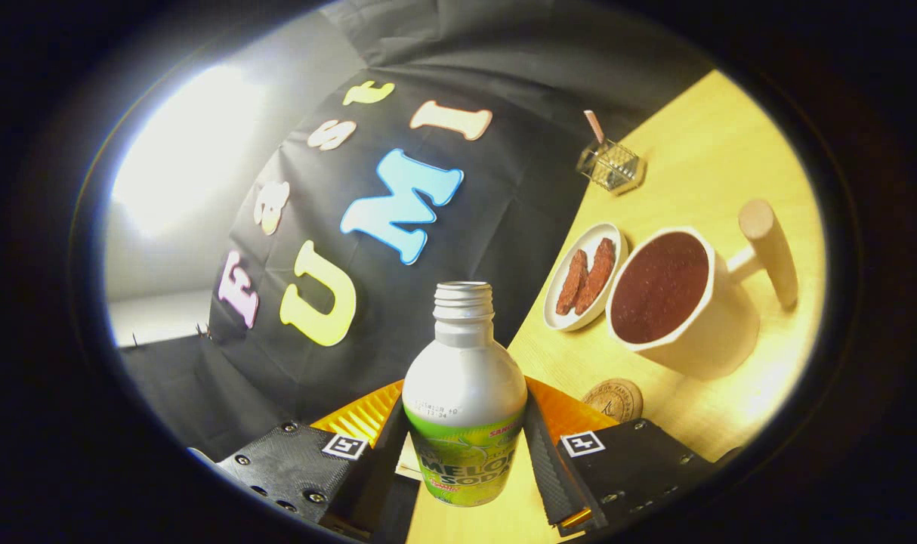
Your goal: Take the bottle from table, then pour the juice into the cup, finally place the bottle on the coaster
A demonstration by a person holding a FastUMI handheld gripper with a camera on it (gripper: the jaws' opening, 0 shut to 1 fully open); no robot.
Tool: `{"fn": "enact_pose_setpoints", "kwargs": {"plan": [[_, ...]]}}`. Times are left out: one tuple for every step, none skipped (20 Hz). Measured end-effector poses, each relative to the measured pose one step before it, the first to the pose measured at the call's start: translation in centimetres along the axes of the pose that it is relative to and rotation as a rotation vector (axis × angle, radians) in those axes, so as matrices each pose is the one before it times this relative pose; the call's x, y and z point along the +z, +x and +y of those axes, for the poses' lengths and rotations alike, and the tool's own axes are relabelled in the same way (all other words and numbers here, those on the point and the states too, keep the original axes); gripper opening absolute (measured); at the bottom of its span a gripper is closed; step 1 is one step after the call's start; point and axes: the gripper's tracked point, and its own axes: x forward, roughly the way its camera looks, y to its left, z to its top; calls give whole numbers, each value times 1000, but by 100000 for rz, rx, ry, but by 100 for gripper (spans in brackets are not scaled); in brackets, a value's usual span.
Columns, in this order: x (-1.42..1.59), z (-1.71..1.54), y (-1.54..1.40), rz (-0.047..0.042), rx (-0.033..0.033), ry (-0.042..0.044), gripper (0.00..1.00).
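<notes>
The gripper is sitting at the bottom centre of the frame with its two black fingers clamping the bottle from either side; both pads are pressing against the green label band, so the claw is closed on the bottle and carrying it. The bottle is standing up between the fingers with its silver shoulder and threaded neck rising toward the middle of the frame; its mouth is uncapped. The whole scene is tilting, so the wooden table is running diagonally up the right side of the frame.

To the right of centre the cup is sitting on that table, pale-walled with a wooden handle sticking out toward the right edge; it is showing a dark red filling nearly up to its rim. Just left of the cup, touching or almost touching it, a small white dish is holding two reddish-brown strips. In the lower right, just beyond the right finger and below the cup, the round coaster is lying flat and bare. In the upper right a small wire holder with a pink stick in it is standing near the table's far edge.
</notes>
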Motion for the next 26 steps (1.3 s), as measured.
{"fn": "enact_pose_setpoints", "kwargs": {"plan": [[-66, 120, 133, -455, 350, 2698, 77], [30, 51, 108, -424, 377, 2621, 78], [84, 132, -33, -583, 691, 2683, 78], [219, 136, 33, -686, 692, 3075, 78], [82, 143, -12, -599, 756, 3060, 78], [31, 66, 65, -312, 475, 2921, 77], [-142, 122, -6, -296, 278, 2414, 77], [-52, 21, -19, -104, -103, 2204, 77], [-31, 198, 76, -150, -209, 2040, 77], [-51, 54, -29, -75, 43, 1953, 77], [-96, 62, 41, -196, 392, 2206, 77], [-4, 100, 122, -145, 751, 2182, 77], [-4, 104, -14, -360, 636, 2180, 77], [118, 51, 66, -518, 462, 1867, 77], [93, 52, -43, -473, 434, 1639, 77], [152, 26, 71, -543, 386, 1430, 77], [36, 129, 54, -295, 195, 1423, 77], [41, 64, 37, -273, 388, 1396, 78], [110, 189, 35, -273, 417, 1561, 77], [170, 108, 153, -370, 453, 1822, 77], [-61, 274, -12, -207, 716, 1668, 77], [43, 63, 52, -275, 447, 1399, 78], [132, 7, -16, -395, 676, 1290, 77], [117, 67, 31, -261, 439, 1383, 77], [125, 6, 72, -486, 336, 1176, 77], [191, 49, 42, -500, 181, 901, 77]]}}
